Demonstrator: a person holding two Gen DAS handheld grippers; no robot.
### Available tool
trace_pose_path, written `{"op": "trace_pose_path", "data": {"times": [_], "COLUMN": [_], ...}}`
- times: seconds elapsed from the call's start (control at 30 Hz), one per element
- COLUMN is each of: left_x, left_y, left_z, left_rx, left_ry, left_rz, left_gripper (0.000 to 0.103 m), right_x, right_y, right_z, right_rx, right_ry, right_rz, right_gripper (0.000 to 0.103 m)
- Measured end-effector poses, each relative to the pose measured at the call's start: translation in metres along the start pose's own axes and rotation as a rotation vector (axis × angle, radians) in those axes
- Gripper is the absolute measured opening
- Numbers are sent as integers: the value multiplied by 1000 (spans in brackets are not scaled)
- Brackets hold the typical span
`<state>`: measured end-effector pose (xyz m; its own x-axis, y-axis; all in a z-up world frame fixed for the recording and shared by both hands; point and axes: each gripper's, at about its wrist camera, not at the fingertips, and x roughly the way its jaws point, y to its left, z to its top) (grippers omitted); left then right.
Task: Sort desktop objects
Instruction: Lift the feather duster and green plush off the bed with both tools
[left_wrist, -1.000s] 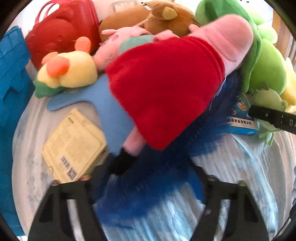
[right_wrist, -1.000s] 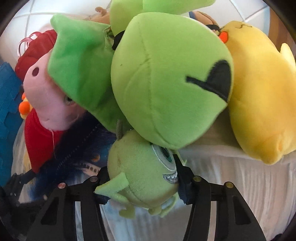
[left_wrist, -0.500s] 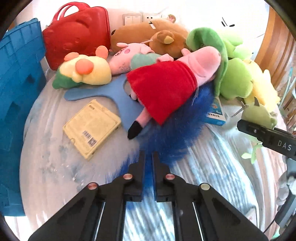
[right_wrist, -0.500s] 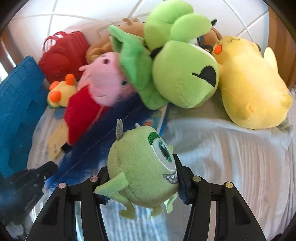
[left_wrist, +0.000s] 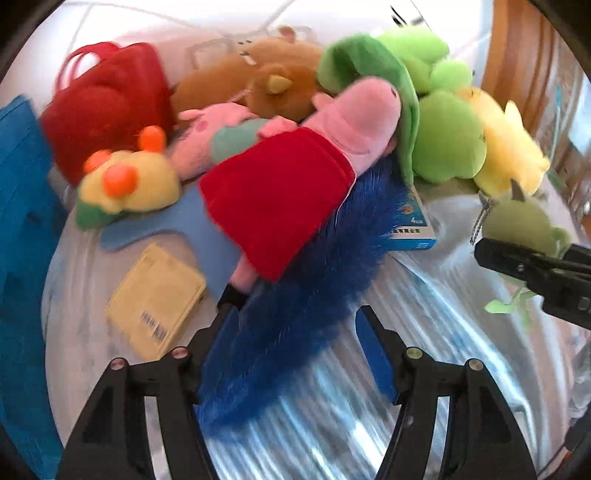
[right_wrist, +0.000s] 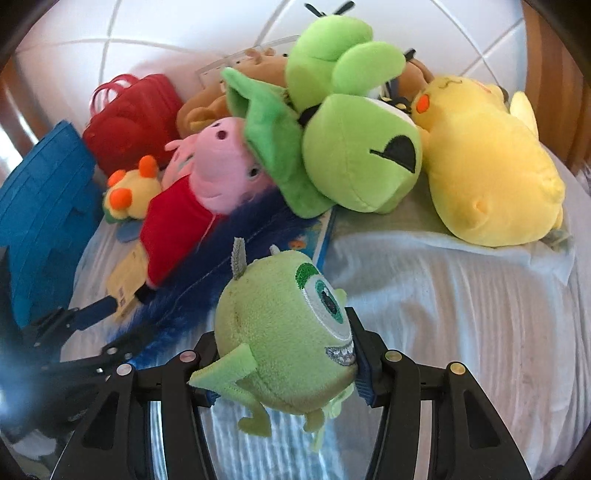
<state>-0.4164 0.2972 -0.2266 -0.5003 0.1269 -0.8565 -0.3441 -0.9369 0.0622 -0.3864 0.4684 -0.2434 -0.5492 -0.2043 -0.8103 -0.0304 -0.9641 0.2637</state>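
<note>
Left tongs (left_wrist: 299, 345) reopened, straddling blue fur (left_wrist: 314, 295).

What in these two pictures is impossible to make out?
- Blue box, left wrist view: print blurred, mostly under the furry blue thing.
- Yellow packet, left wrist view: label smeared by motion.
- Brown plush, right wrist view: mostly hidden behind the pink pig.

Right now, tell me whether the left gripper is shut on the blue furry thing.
No, the left gripper stands open around the blue furry thing.

Left hand-held gripper (left_wrist: 299, 332) spread, right hand-held gripper (right_wrist: 284, 354) clamped
</note>
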Motion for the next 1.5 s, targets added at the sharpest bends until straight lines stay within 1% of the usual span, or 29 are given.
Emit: {"op": "trace_pose_path", "data": {"times": [0.1,0.13,0.17,0.2,0.23,0.27,0.37,0.53,0.67,0.8,0.83,0.93,1.07,1.2,1.33,1.4,1.5], "left_x": [26,36,47,55,63,69,81,68,41,4,-4,-23,-37,-45,-53,-59,-67], "left_y": [0,0,0,1,3,4,10,15,19,29,32,42,54,64,68,71,80], "left_z": [6,7,6,6,6,7,2,-12,-22,-32,-34,-41,-51,-59,-61,-59,-54], "left_rx": [4,-3,-14,-35,-48,-60,-95,-125,-147,-166,-167,-169,-171,-168,-174,-187,-207], "left_ry": [30,44,64,46,37,37,24,-29,-96,-182,-202,-253,-294,-333,-381,-411,-436], "left_rz": [-35,-46,-54,-59,-58,-57,-53,-54,-48,-30,-27,-8,0,13,47,73,102], "left_gripper": [65,57,41,39,25,20,18,17,17,17,15,14,14,14,14,14,14], "right_x": [13,18,23,28,34,40,51,39,10,-26,-36,-64,-94,-122,-140,-147,-161], "right_y": [-2,-3,-3,-2,-1,1,6,22,42,64,71,93,126,146,161,170,184], "right_z": [3,4,4,4,4,3,-1,-3,-5,-9,-10,-14,-16,-22,-21,-18,-11], "right_rx": [13,14,15,13,9,3,-23,-63,-103,-136,-145,-175,-206,-237,-269,-300,-346], "right_ry": [6,12,19,26,35,45,69,46,-3,-59,-73,-114,-167,-211,-235,-249,-274], "right_rz": [-5,-9,-12,-14,-19,-24,-32,-27,-8,3,6,17,32,40,57,77,106], "right_gripper": [54,54,54,54,54,54,54,54,54,54,54,54,54,54,54,54,54]}}
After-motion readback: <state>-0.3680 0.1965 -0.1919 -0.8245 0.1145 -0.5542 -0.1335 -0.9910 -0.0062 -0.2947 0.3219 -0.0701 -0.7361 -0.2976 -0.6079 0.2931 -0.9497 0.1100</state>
